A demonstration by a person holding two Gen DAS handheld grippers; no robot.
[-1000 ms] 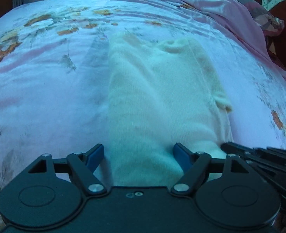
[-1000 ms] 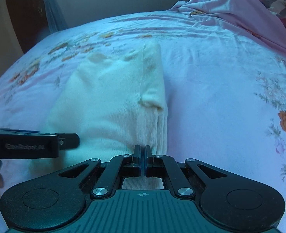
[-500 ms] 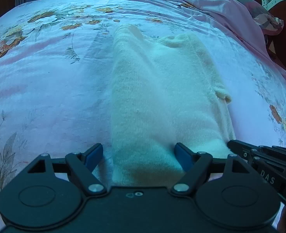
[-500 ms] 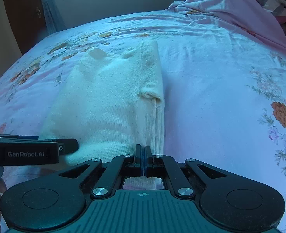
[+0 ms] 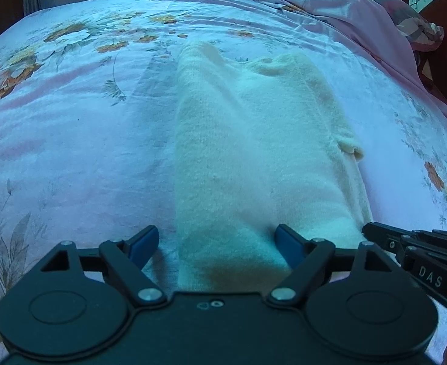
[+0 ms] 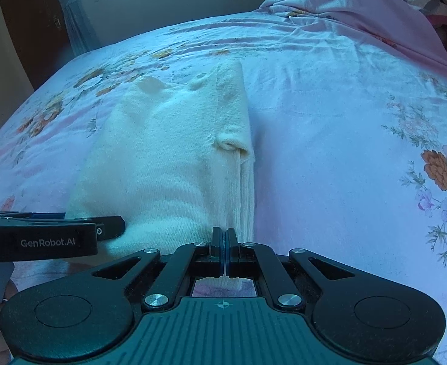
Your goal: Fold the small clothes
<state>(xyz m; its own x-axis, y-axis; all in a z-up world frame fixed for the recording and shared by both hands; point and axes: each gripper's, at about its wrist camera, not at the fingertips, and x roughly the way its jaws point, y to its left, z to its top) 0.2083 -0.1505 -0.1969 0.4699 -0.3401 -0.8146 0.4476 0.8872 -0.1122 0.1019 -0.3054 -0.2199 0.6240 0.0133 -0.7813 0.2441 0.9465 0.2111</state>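
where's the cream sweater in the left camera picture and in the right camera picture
Left wrist view: the sweater runs up the middle, its near edge between the open left tongs.
Right wrist view: the sweater lies left of centre, its near right corner pinched in the right tongs.
Shared landmark: the small sleeve cuff on its right edge.

"GenRobot.AI" is printed on the left hand-held gripper [image 6: 109, 228]; "DAS" on the right hand-held gripper [image 5: 372, 232].

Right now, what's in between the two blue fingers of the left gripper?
In the left wrist view, the near end of the cream sweater lies between the open left gripper blue fingers, on the flowered bedsheet.
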